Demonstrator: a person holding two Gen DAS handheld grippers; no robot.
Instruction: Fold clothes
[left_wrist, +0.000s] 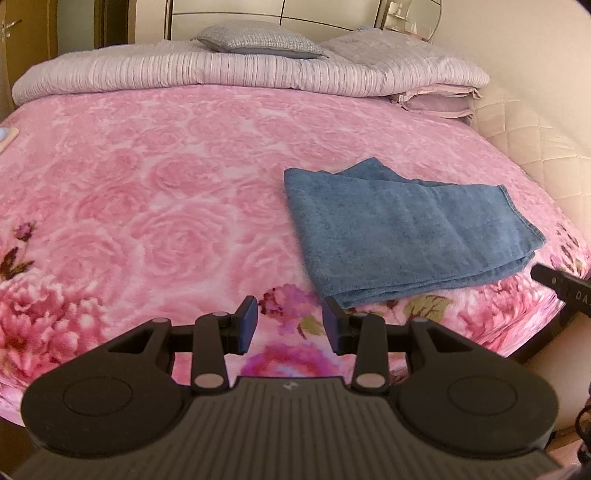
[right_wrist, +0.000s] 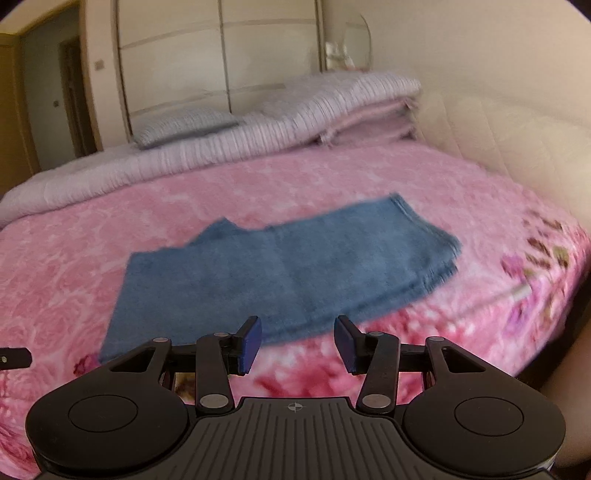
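Observation:
A blue towel (left_wrist: 402, 232) lies folded in several layers on the pink rose-patterned blanket (left_wrist: 147, 192), toward the right of the bed. My left gripper (left_wrist: 290, 325) hovers open just short of the towel's near left corner, nothing between its pads. In the right wrist view the same blue towel (right_wrist: 280, 269) spreads ahead, slightly blurred, with one corner sticking out at its far left. My right gripper (right_wrist: 298, 341) is open above the towel's near edge and holds nothing. The right gripper's tip (left_wrist: 561, 286) shows at the left wrist view's right edge.
A folded striped quilt (left_wrist: 229, 74) with a grey pillow (left_wrist: 258, 40) lies along the far side of the bed. A padded cream headboard (left_wrist: 524, 140) stands on the right. Wardrobe doors (right_wrist: 221, 59) rise behind. The blanket's front edge (right_wrist: 480, 354) drops off near me.

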